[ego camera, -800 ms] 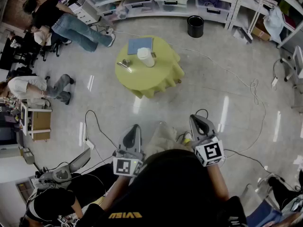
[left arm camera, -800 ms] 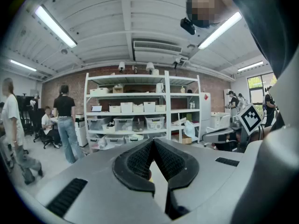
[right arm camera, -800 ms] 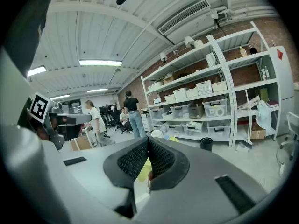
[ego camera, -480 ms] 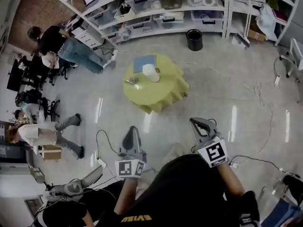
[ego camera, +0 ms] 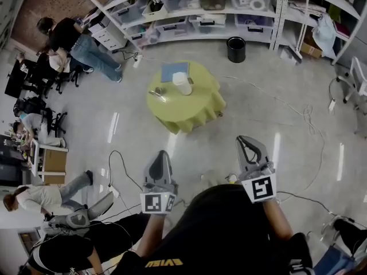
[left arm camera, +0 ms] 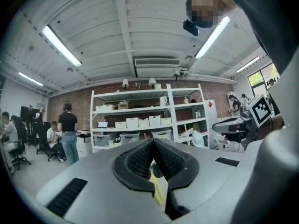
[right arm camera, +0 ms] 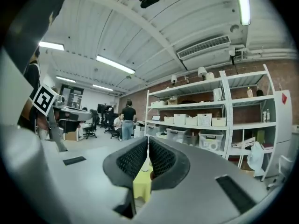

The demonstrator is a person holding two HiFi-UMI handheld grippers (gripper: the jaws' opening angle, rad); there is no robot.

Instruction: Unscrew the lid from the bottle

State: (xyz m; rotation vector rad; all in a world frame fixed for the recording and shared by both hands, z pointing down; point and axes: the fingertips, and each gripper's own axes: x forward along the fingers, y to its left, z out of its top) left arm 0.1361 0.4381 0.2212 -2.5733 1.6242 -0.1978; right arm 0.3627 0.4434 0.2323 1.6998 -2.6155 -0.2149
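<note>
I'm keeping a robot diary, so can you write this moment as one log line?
task: not started | left gripper: jaws shut, empty | right gripper: jaws shut, empty | bottle: upright on yellow table, untouched

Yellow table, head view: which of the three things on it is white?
The bottle; the flat pad beside it is blue, the small item grey.

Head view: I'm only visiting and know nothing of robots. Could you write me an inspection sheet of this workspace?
Surface: round table under a yellow cloth, standing well ahead of the person.
Job's things: white bottle upright on the table; lid too small to judge.
Clutter: blue flat item and small metallic object beside the bottle.
Grippers: left hand-held gripper and right hand-held gripper both shut, empty, short of the table.
Cables: cables trail across the floor.
Surroundings: shelves with bins, black bucket, people at left.
</note>
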